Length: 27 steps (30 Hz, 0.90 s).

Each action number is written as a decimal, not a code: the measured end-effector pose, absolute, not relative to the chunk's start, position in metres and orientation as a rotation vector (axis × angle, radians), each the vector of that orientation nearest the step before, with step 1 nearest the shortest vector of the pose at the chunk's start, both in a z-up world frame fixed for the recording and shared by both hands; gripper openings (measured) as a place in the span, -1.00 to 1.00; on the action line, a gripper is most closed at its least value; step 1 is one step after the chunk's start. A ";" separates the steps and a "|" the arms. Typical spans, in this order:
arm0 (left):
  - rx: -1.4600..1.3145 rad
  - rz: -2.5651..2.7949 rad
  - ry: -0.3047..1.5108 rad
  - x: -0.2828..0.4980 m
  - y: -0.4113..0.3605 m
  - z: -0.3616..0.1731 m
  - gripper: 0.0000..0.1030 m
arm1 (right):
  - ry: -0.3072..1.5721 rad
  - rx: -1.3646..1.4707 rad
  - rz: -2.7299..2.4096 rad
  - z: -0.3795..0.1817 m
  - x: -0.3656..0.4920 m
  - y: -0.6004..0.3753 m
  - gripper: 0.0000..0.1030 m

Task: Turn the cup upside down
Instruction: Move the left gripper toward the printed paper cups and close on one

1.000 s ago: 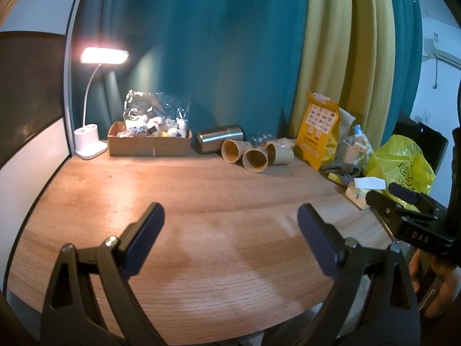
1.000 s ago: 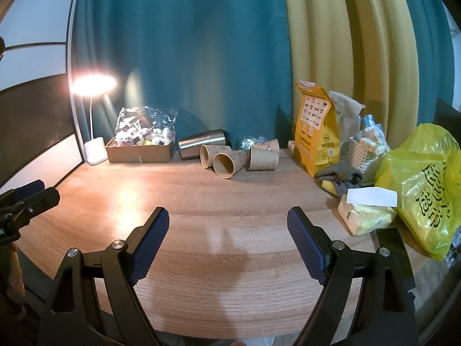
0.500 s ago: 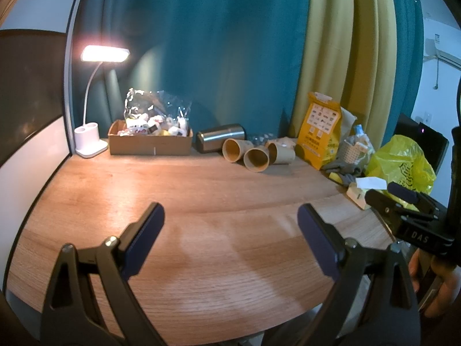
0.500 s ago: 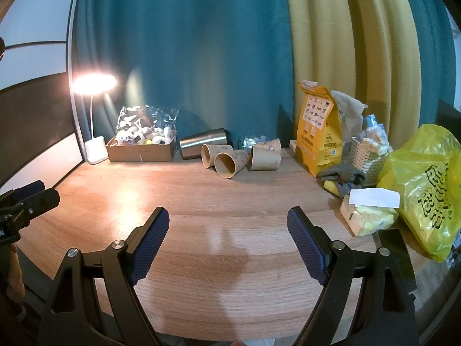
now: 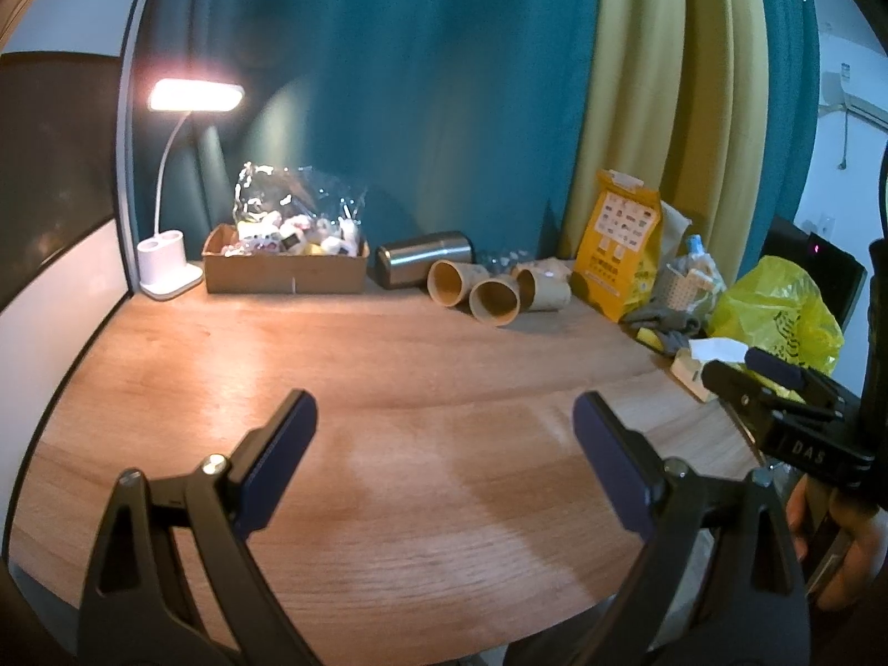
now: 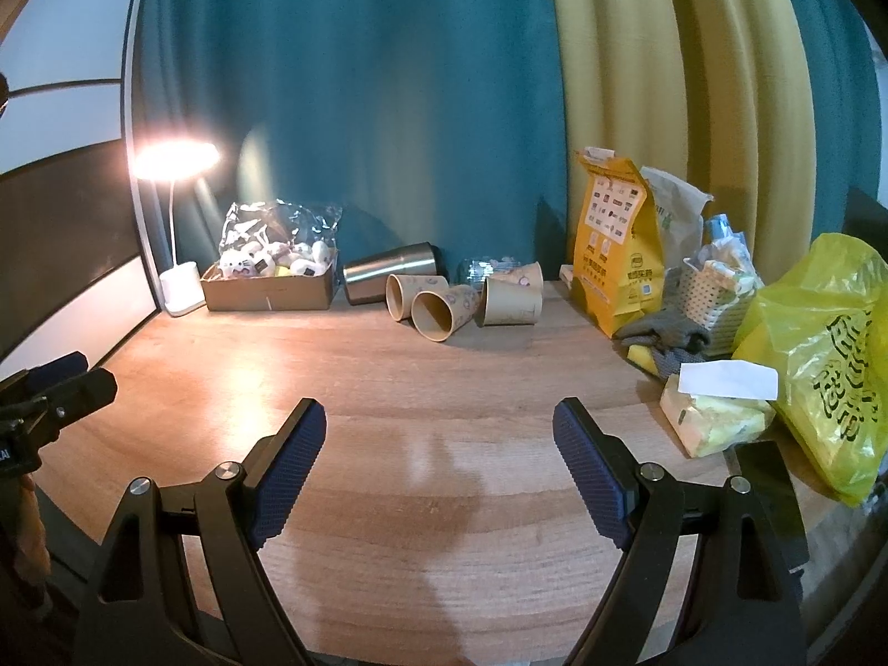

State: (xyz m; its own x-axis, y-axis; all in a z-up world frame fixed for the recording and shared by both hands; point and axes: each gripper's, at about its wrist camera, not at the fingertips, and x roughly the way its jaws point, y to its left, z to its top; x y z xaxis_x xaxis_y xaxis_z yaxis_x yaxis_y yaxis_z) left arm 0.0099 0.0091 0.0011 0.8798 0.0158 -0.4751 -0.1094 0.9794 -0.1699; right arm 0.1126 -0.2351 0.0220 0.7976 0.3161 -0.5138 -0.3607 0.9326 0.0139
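My right gripper (image 6: pixel 439 435) gapes wide and empty; the nearest paper cup (image 6: pixel 442 311) looks light and crushable, so I'd pinch its mid-wall gently.

Home desk nook w/ curtains (image 6: pixel 388 111), desk lamp (image 5: pixel 194 97), snack bags (image 6: pixel 616 255) on wood table (image 6: pixel 444 388).

Your left wrist view looks forward from low over the near edge of the wooden table (image 5: pixel 422 366), toward the teal curtain (image 5: pixel 388 111). Your right wrist view faces the same way from a station further right. Both share the lamp (image 6: pixel 175 158), the cardboard box (image 5: pixel 283 272) and the paper cups (image 6: pixel 460 299) at the far edge. Each view catches the other gripper at its side margin.
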 end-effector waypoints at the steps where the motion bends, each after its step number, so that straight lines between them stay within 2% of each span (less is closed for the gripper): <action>1: -0.193 0.065 0.497 0.012 0.008 0.000 0.84 | 0.537 -0.086 0.363 0.022 0.113 -0.235 0.68; 13: -0.173 0.012 0.603 0.075 0.000 -0.014 0.84 | 0.574 -0.045 0.370 0.005 0.156 -0.239 0.68; 27: 0.042 -0.045 0.802 0.264 -0.029 -0.032 0.84 | 0.640 0.109 0.272 -0.029 0.287 -0.267 0.68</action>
